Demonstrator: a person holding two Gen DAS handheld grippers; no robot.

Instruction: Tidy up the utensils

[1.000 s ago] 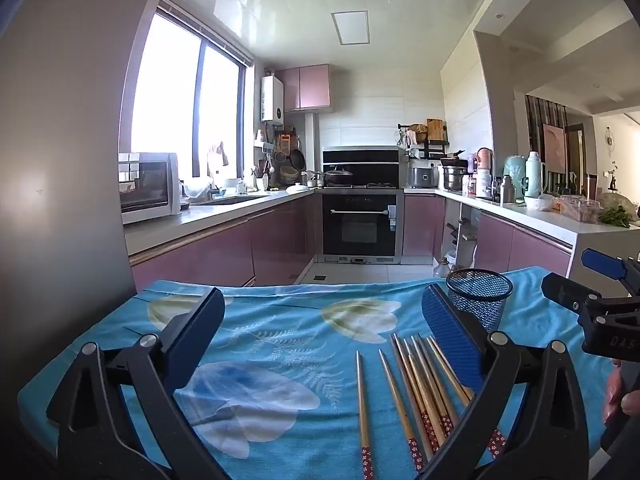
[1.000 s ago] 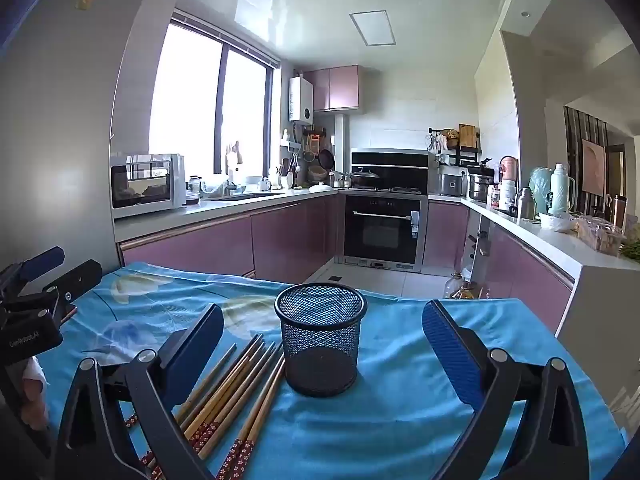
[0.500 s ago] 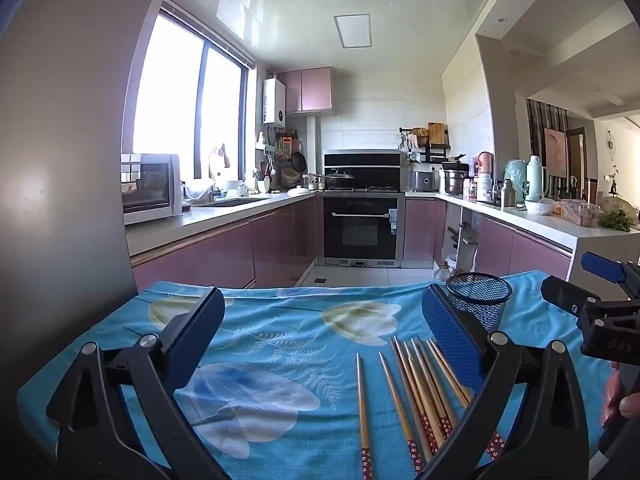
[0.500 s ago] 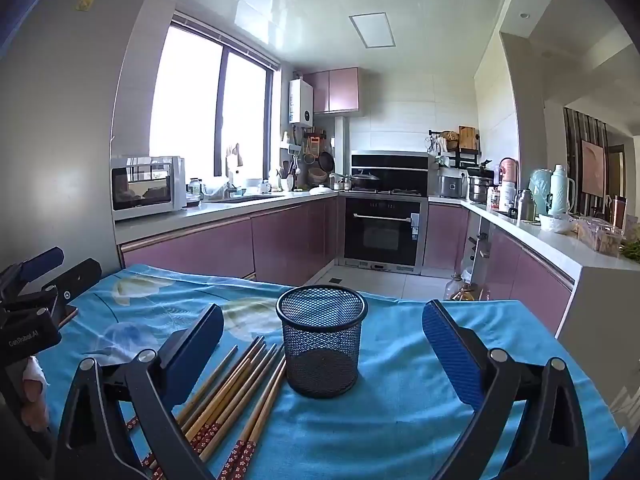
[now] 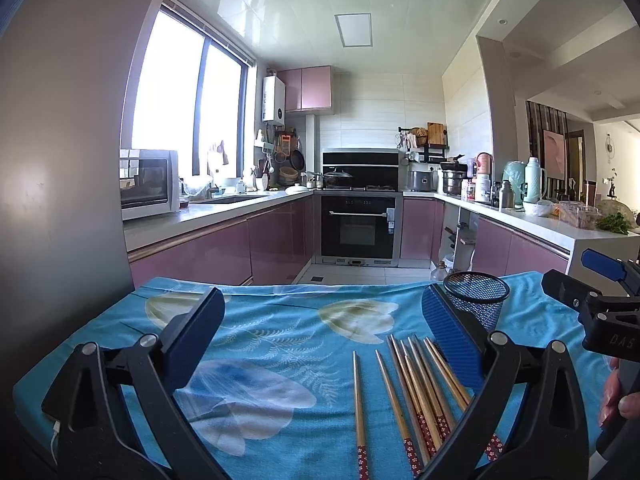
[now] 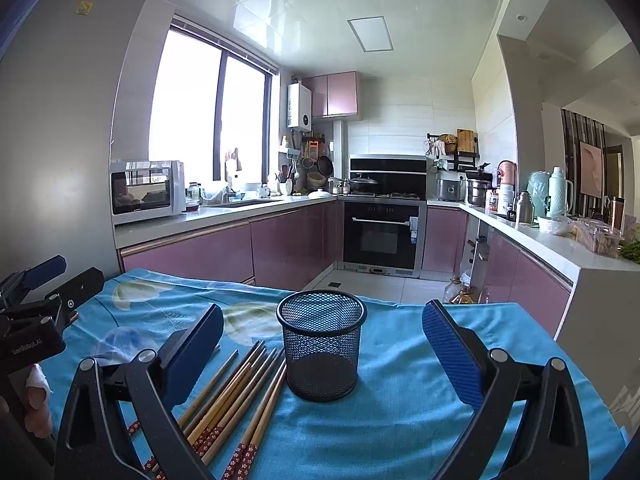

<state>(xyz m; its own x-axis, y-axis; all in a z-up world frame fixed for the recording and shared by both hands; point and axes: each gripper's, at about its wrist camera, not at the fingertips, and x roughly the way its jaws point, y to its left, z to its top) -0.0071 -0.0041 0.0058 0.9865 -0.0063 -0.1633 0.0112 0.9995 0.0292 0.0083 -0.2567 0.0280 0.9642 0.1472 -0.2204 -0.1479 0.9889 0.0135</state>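
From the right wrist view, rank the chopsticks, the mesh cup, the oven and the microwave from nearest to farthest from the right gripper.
From the right gripper, whose jaws stand open:
1. chopsticks, flat on the cloth by the left jaw.
2. mesh cup, upright just ahead, centred between the jaws; close to the chopsticks in rank.
3. microwave, on the left counter.
4. oven, at the far wall, centre.

On my bench (image 6: 400,420), the chopsticks (image 6: 236,392) lie just left of the upright mesh cup (image 6: 322,344).

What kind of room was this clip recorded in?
A home kitchen, most likely: a built-in oven under a stovetop, a microwave on the counter beside a sink, and pink cabinets along the walls.
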